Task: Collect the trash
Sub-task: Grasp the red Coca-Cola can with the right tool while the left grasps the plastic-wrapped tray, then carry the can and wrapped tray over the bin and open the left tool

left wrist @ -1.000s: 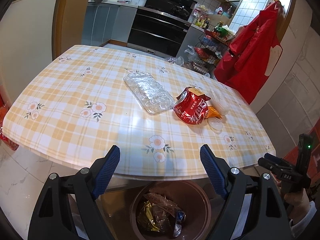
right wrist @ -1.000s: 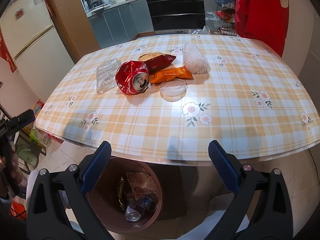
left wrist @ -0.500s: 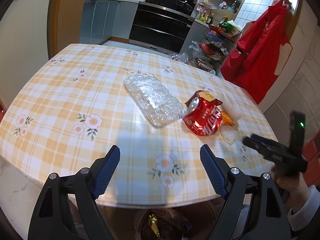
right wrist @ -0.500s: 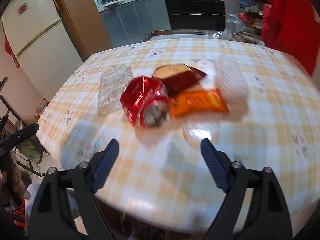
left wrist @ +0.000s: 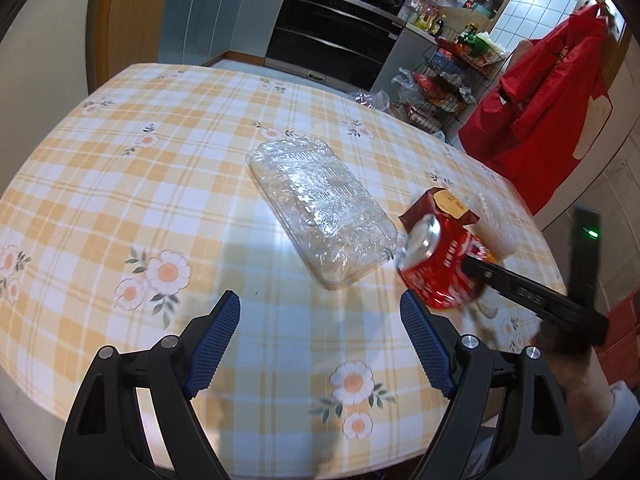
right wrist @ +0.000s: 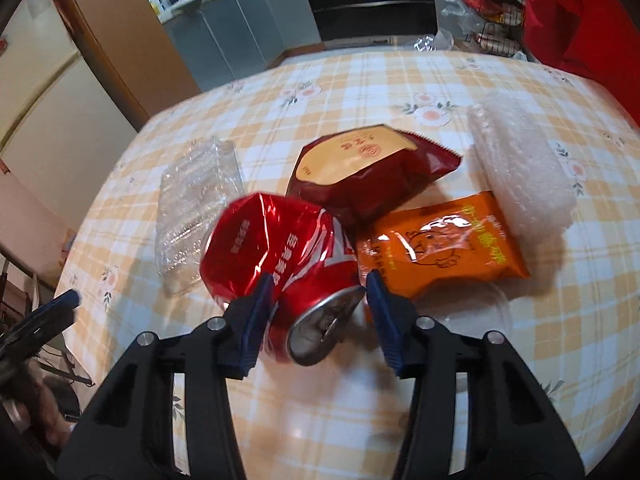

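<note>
Can: crushed red can (right wrist: pixel 280 256) lying between the jaws, silver top toward the camera.
Right gripper (right wrist: pixel 318 292): jaws just been closing, pads at its sides.
Left gripper (left wrist: pixel 320 316): wide, empty, farther off.

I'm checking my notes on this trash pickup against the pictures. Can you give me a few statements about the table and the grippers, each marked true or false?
1. The right gripper has the crushed red can between its fingers. True; its jaws have just been closing.
2. The left gripper holds the clear plastic tray. False; it hovers open, short of the tray.
3. An orange snack packet lies beside the can. True.
4. The can stands upright. False; it lies on its side on the table.
</note>
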